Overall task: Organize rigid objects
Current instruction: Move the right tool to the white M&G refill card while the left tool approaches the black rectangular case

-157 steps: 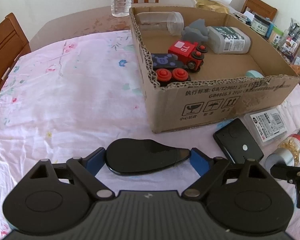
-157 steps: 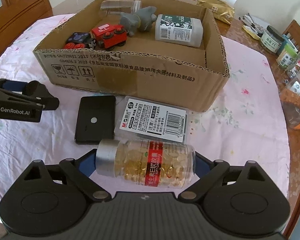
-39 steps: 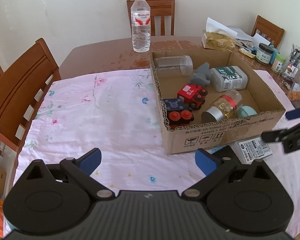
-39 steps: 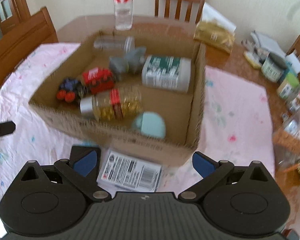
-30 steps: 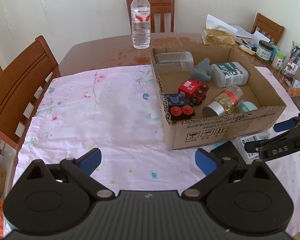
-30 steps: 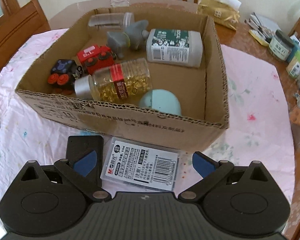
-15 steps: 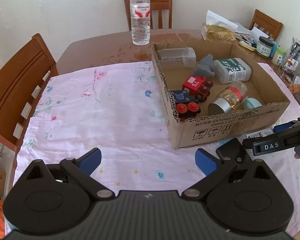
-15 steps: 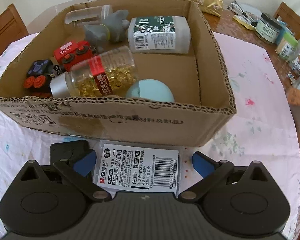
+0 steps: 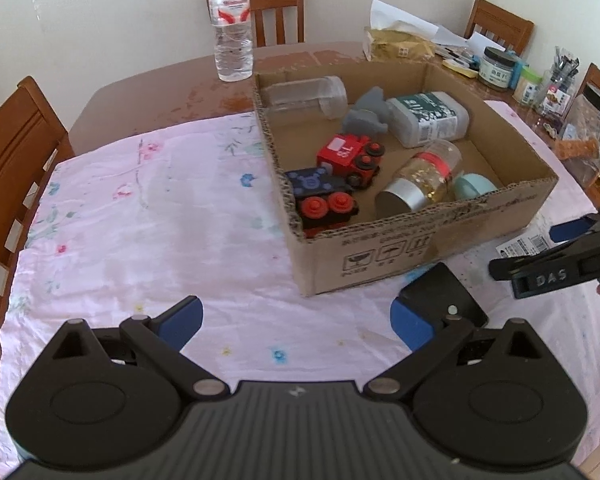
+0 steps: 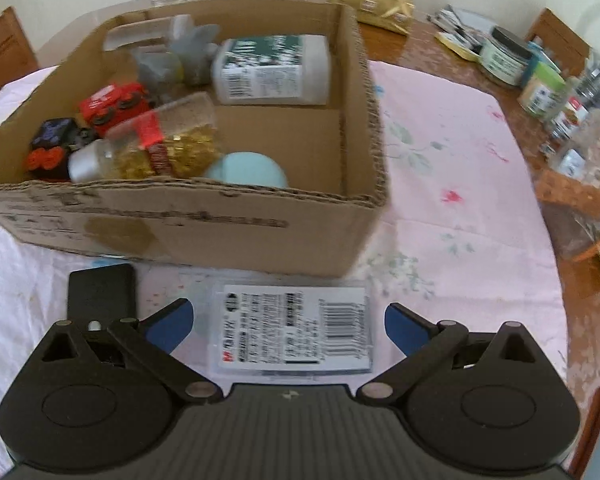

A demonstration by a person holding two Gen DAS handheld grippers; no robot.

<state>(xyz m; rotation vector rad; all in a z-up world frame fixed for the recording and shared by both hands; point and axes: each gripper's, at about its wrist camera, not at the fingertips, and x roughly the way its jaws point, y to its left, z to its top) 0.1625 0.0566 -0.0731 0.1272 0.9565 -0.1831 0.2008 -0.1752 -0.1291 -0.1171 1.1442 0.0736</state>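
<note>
A cardboard box [image 9: 432, 240] [image 10: 180, 220] on the pink cloth holds a toy train [image 9: 350, 156], a gold capsule bottle [image 9: 424, 176] [image 10: 160, 148], a white bottle [image 10: 272, 68], a grey toy, a clear jar and a pale blue round object [image 10: 246, 170]. In front of the box lie a clear plastic case with a barcode label [image 10: 296, 334] and a flat black object [image 10: 100, 288] [image 9: 440, 296]. My right gripper [image 10: 288, 320] is open, its fingers either side of the clear case. My left gripper [image 9: 296, 320] is open and empty above the cloth.
A water bottle [image 9: 232, 24] stands behind the box. Jars and clutter [image 10: 540, 72] fill the table's right side. Wooden chairs [image 9: 12, 148] stand around the table. The right gripper [image 9: 560, 264] shows at the right edge of the left wrist view.
My right gripper has dropped lower and nearer, so the clear case now lies between its open fingers. The left gripper has hardly moved.
</note>
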